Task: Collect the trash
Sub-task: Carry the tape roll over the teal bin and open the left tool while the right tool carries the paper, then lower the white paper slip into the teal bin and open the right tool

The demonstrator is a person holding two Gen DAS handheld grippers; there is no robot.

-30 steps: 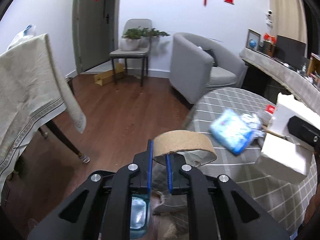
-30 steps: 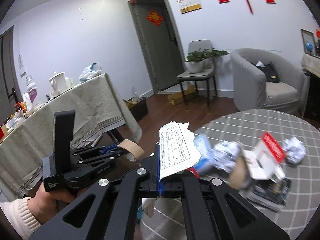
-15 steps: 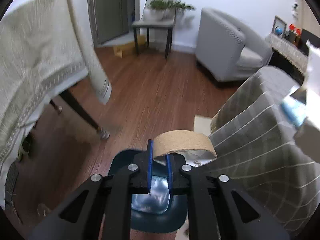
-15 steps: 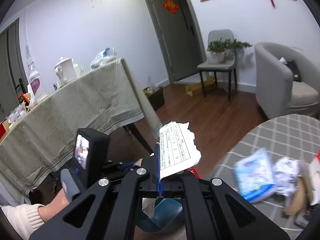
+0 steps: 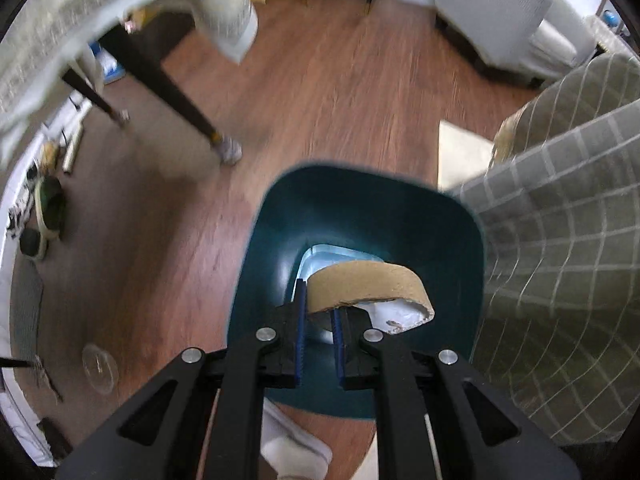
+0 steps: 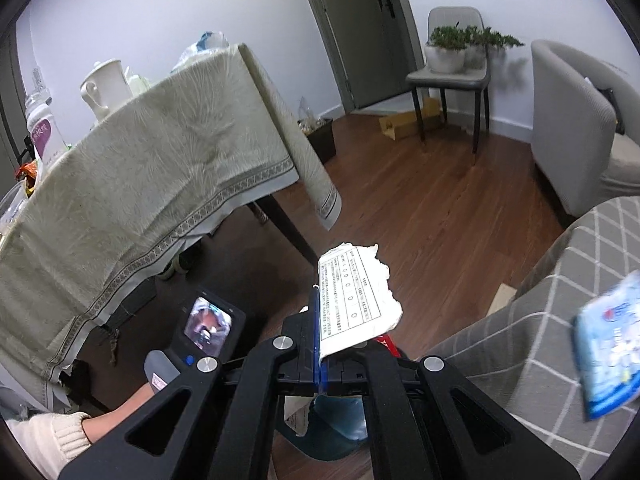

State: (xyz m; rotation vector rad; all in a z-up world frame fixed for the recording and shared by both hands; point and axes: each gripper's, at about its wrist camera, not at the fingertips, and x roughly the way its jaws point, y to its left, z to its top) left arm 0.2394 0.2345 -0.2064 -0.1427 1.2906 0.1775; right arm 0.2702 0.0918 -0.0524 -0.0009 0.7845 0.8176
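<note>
My left gripper [image 5: 319, 322] is shut on a brown cardboard tape ring [image 5: 366, 286] and holds it over the open mouth of a dark teal trash bin [image 5: 360, 216] on the wood floor. Something white and pale blue lies at the bin's bottom. My right gripper [image 6: 322, 354] is shut on a torn white printed paper [image 6: 354, 300], with a red-edged piece under it. The left gripper's body with its small screen [image 6: 206, 322] shows low at the left in the right wrist view. The bin [image 6: 336, 428] shows partly under my right gripper.
The round table with grey checked cloth [image 5: 560, 220] hangs right beside the bin; a blue packet [image 6: 608, 348] lies on it. A table with a beige cloth [image 6: 140, 184] and dark legs [image 5: 168, 92] stands left. A grey armchair [image 6: 580, 120] and chair with plants [image 6: 452, 68] are farther off.
My left gripper has tilted down and moved over the bin with the tape ring; the bin now fills the view's middle. My right gripper has swung left, away from the round table, still holding the paper.
</note>
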